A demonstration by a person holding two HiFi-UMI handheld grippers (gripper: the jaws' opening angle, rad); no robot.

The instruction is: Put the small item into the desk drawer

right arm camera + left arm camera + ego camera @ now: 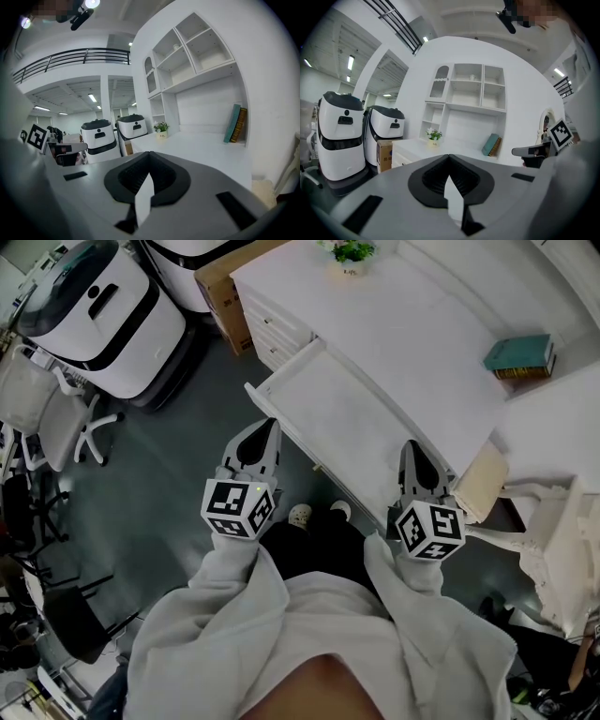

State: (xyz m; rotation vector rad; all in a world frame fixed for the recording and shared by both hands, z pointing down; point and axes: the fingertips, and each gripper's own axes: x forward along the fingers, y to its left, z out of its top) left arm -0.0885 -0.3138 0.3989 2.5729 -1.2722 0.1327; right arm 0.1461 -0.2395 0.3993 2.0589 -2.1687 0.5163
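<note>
Hovering by the surface's (403, 329) front edge, near the open drawer (347, 413): left gripper (272, 424) and right gripper (412, 445), both closed tight, empty. Small item not discernible anywhere. Risk: drawer gets pushed closed with the item left out.

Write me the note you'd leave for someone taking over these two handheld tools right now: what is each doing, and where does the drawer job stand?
Left tool: shut, nothing in it, held near the drawer's front edge.
Right tool: shut, nothing in it, alongside the left.
Desk drawer: pulled open in front of both tools; nothing shows on its visible floor.
Small item: not seen in any view. The desk shows only books and a potted plant.
Done: drawer open.
Left: probably find the item, place it inside, then close the drawer.
</note>
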